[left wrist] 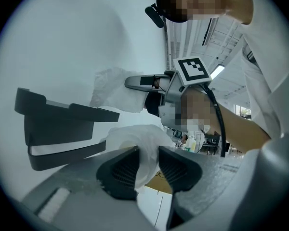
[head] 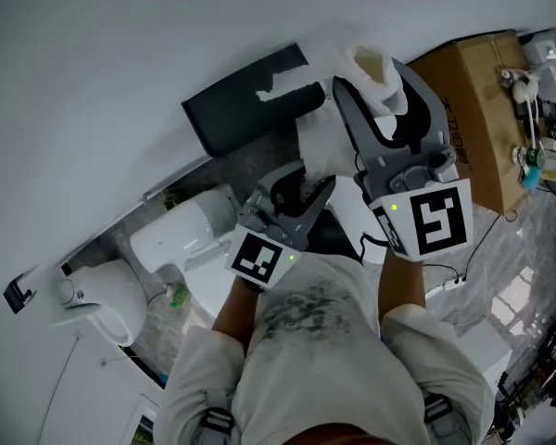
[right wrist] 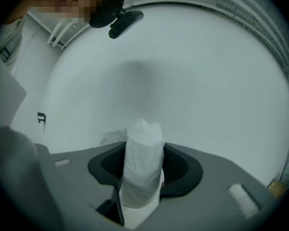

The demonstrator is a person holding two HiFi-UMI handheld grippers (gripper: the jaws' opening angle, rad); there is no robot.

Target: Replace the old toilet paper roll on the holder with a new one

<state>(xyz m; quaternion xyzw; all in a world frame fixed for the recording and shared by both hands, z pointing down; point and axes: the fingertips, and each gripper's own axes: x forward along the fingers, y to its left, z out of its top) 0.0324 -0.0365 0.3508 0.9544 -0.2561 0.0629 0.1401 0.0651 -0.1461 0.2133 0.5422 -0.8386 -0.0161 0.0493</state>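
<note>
Head view first: the right gripper [head: 369, 74] was seen up by the wall [head: 120, 54], clamped round a toilet paper roll [head: 375, 89]. The yellowish core opening showed at the top between the two fingers. The right gripper view backed that up. The roll was squeezed upright between both pads and looked pretty squashed, so the jaws were held partway closed on it, not empty.

The left gripper [head: 303, 185] was positioned lower, just beside the right one and closer to the person's body. In the left gripper view its jaws were pinched on a crumpled wad of white paper [left wrist: 135, 141]. Only a narrow gap was left, and the paper was pressed by both pads. Whether that wad was a loose tail of the same roll couldn't be told, tbh.

The black holder [head: 246, 109] was seen against the wall, just left of the roll in the head view. A torn strip of paper [head: 280, 89] was draped over its top edge. The roll was near the holder but not on it, gripped off to its right side.

A white toilet [head: 181, 235] was spotted lower left. A cardboard box [head: 473, 100] was off to the right, just beside the right gripper.
</note>
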